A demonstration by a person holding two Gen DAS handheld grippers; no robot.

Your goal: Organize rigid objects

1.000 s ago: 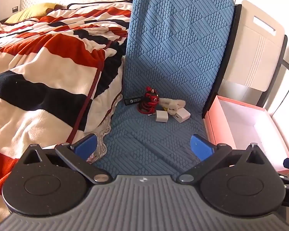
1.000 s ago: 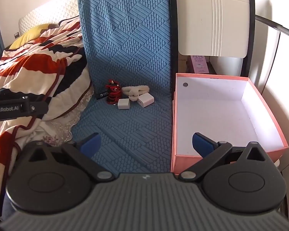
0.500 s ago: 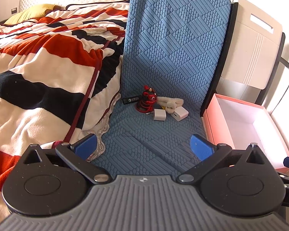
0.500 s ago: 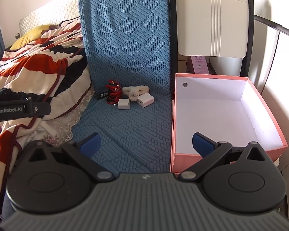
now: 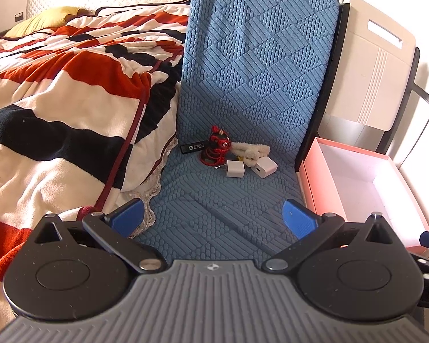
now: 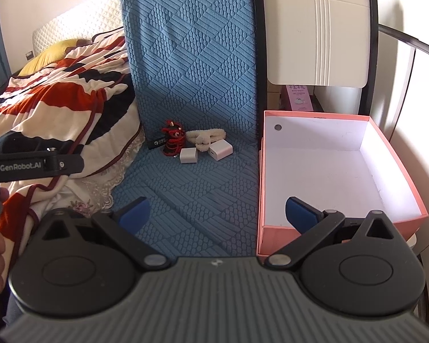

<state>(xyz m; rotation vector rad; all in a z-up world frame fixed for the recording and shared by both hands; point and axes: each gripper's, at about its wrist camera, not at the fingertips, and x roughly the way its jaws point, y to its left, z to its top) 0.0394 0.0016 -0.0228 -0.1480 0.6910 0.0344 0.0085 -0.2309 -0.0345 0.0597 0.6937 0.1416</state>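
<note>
My left tongs are released, blue fingertips spread wide with nothing between them, hovering over the near part of the blue quilted seat cover. My right tongs are likewise released and empty; the right-hand fingertip sits in front of the near wall of the pink box, the left-hand one over the seat cover.

The pink box stands just beside the right edge of the seat cover, open-topped, white inside, nothing visible in it.

Farther back, at the foot of the upright backrest, the items lie in a tight cluster: two white charger cubes side by side nearest me; behind them a red-and-black figurine, upright; a cream fluffy item to its right, touching the right-hand cube; a black labelled stick lying flat to the figurine's left.

A striped red, black and cream blanket covers the bed along the left edge of the seat cover. A cream panel stands behind the box.
</note>
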